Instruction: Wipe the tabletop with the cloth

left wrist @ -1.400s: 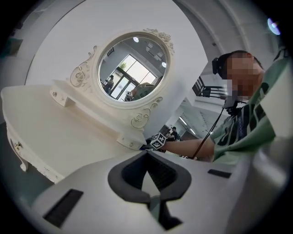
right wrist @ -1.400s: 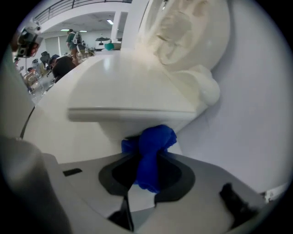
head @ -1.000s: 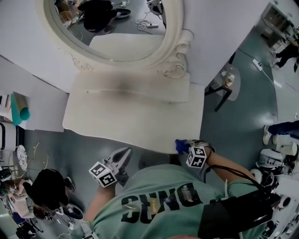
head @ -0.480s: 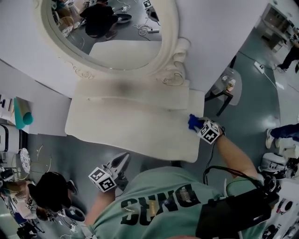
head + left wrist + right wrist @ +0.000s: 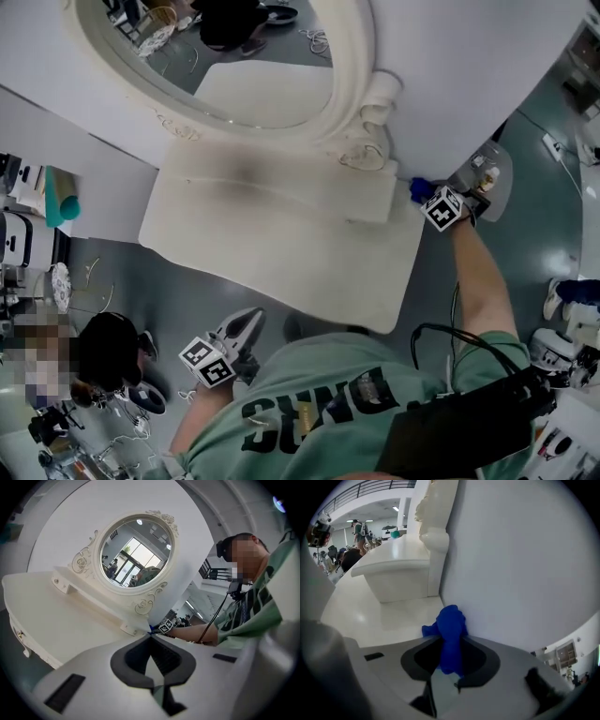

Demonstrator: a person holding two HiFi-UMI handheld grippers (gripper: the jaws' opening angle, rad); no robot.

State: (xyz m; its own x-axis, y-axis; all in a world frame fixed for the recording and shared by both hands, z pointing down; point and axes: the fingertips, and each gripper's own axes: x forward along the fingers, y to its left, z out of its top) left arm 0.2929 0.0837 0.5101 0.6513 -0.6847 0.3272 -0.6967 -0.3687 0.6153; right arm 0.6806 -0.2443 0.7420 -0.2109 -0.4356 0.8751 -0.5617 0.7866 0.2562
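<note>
A cream dressing table [image 5: 281,253] with an oval mirror [image 5: 253,66] stands against a white wall. My right gripper [image 5: 424,195] is shut on a blue cloth [image 5: 419,189] [image 5: 450,630] at the tabletop's far right corner, pressed where the top meets the wall. In the right gripper view the cloth bunches between the jaws and pokes out ahead. My left gripper [image 5: 246,326] hangs off the table's near edge, jaws closed together with nothing between them. In the left gripper view the jaws [image 5: 151,641] point toward the mirror [image 5: 135,555].
A raised shelf [image 5: 281,183] runs under the mirror at the back of the tabletop [image 5: 379,616]. A small round side table [image 5: 483,178] stands right of the dresser. A person with dark hair [image 5: 108,361] is at the lower left, beside clutter on the floor.
My right gripper has carried the blue cloth along the table's right edge from the near corner to the far corner by the wall. The left gripper has stayed put.
</note>
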